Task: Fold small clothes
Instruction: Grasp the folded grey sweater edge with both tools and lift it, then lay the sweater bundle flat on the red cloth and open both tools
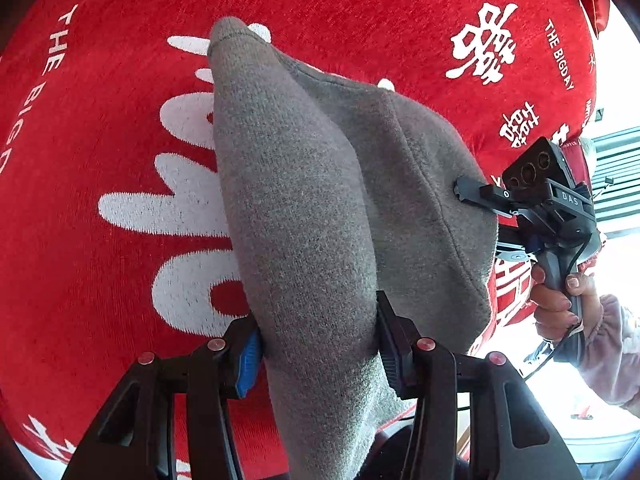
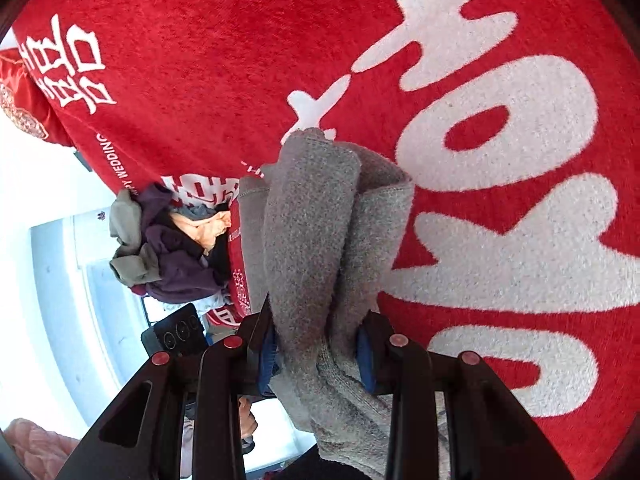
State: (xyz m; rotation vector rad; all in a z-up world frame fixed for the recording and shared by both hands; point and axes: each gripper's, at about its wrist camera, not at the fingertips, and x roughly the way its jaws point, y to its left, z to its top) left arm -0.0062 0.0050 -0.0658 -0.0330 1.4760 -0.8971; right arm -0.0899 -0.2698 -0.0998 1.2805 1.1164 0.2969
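A small grey knitted garment (image 1: pixel 320 200) hangs lifted above the red cloth, held at two ends. My left gripper (image 1: pixel 318 344) is shut on one bunched end of it. My right gripper (image 2: pixel 318 350) is shut on the other end (image 2: pixel 320 240), which droops in folds ahead of the fingers. The right gripper also shows in the left wrist view (image 1: pixel 472 194), pinching the garment's far edge, with a hand on its handle.
A red cloth with white lettering (image 1: pixel 360 8) covers the surface below, and also shows in the right wrist view (image 2: pixel 200 60). A pile of small clothes in purple, olive and peach (image 2: pixel 168 244) lies at its edge. A white floor lies beyond.
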